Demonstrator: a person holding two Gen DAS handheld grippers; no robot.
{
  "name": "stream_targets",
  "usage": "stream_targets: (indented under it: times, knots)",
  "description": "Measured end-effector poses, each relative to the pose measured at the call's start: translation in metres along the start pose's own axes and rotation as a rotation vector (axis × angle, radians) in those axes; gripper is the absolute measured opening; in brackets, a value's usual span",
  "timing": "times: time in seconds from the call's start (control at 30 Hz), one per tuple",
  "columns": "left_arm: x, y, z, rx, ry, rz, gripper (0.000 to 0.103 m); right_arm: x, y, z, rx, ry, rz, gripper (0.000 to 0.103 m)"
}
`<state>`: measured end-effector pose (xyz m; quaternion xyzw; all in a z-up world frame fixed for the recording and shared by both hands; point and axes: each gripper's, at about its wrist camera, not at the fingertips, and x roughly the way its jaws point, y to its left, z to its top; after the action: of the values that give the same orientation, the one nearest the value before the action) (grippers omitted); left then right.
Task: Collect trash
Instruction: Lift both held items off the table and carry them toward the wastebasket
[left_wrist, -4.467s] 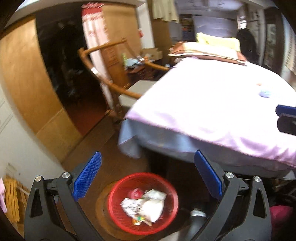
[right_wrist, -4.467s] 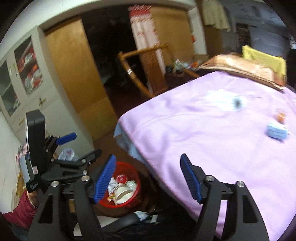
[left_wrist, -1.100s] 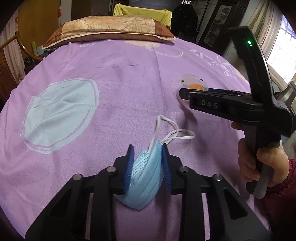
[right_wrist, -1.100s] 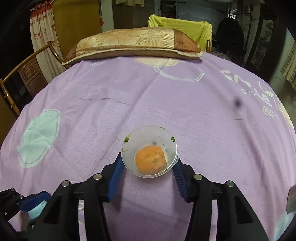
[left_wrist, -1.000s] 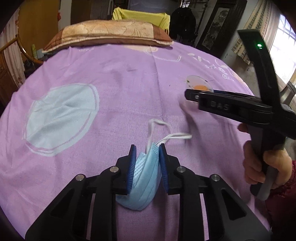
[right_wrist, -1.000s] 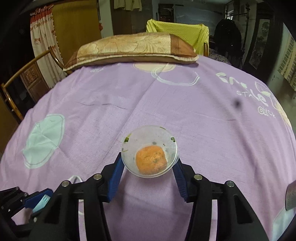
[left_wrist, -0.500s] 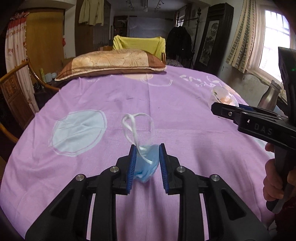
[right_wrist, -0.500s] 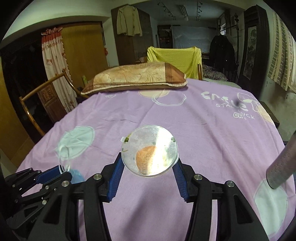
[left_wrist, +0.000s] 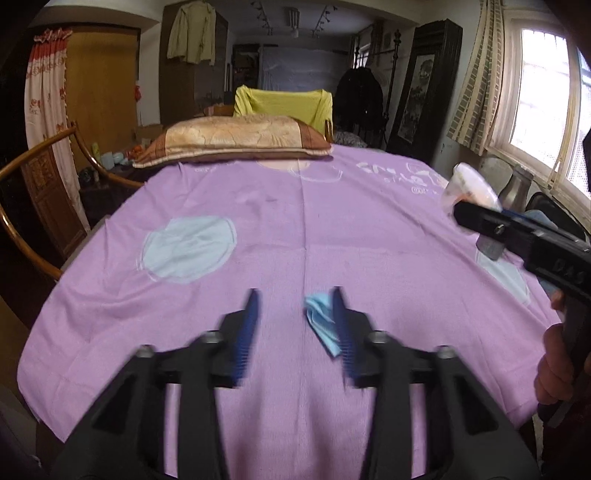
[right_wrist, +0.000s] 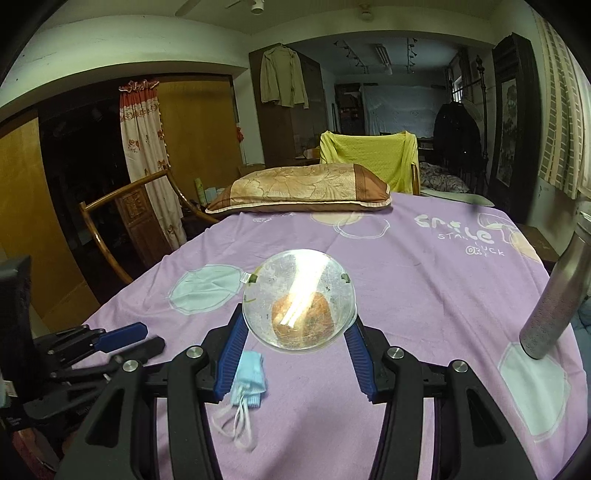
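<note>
- Now my left gripper (left_wrist: 295, 332) has just been spreading its jaws; the blue face mask (left_wrist: 322, 325) sits between them, against the right pad only, no longer pinched as it was half a second ago.
- From the right wrist, the mask (right_wrist: 249, 376) shows as pleated soft fabric with white ear loops trailing, low over the purple bedspread (right_wrist: 424, 288); I cannot tell whether it touches the cloth.
- My right gripper (right_wrist: 297, 350) is clamped on a clear round plastic cup (right_wrist: 299, 302), its lid glaring, something orange inside.
- The bedspread is matte, printed with pale circles; a brown-gold pillow (right_wrist: 299, 194) lies at its far end.
- A speckled metal bottle (right_wrist: 554, 295) stands at right.
</note>
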<state>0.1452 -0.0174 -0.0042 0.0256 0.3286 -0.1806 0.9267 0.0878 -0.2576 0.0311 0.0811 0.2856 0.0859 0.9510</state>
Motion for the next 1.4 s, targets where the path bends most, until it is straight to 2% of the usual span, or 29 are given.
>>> stream_targets:
  times: [0.03,0.07,0.17,0.3,0.37,0.4,0.47,0.53,0.7,0.97,1.2,1.4]
  knots:
    - [0.007,-0.001,-0.004,-0.002,0.017,0.005,0.079,-0.002,-0.002,-0.001,0.005,0.001,-0.002,0.052]
    - [0.015,-0.001,-0.008,-0.003,0.037,0.003,0.082,-0.003,-0.003,-0.002,0.009,0.004,-0.003,0.052]
    - [0.047,-0.008,-0.013,-0.011,0.126,-0.052,0.082,-0.005,-0.008,-0.005,0.010,0.013,-0.012,0.052]
    - [0.088,-0.023,-0.016,-0.013,0.214,-0.066,0.080,0.000,-0.017,-0.007,0.028,0.026,-0.017,0.052]
    - [0.110,-0.028,-0.017,-0.017,0.267,-0.076,0.057,0.002,-0.022,-0.009,0.038,0.032,-0.017,0.052]
    - [0.116,-0.029,-0.017,-0.020,0.291,-0.088,0.033,0.002,-0.025,-0.010,0.041,0.035,-0.021,0.052]
    - [0.115,-0.029,-0.016,-0.027,0.275,-0.106,0.024,0.003,-0.028,-0.012,0.049,0.039,-0.022,0.052]
    - [0.103,-0.032,-0.015,-0.002,0.241,-0.077,0.012,0.002,-0.034,-0.014,0.060,0.039,-0.022,0.052]
    - [0.054,-0.030,-0.011,0.063,0.109,0.034,0.012,-0.002,-0.033,-0.014,0.075,0.033,0.008,0.052]
    - [-0.023,0.002,-0.010,0.018,-0.039,0.103,0.012,-0.015,0.013,-0.013,0.014,0.005,0.071,0.052]
    - [-0.080,0.035,-0.030,-0.022,-0.116,0.170,0.012,-0.035,0.073,-0.015,-0.061,-0.023,0.143,0.052]
    - [-0.121,0.070,-0.058,-0.053,-0.140,0.238,0.012,-0.041,0.124,-0.022,-0.105,-0.008,0.232,0.052]
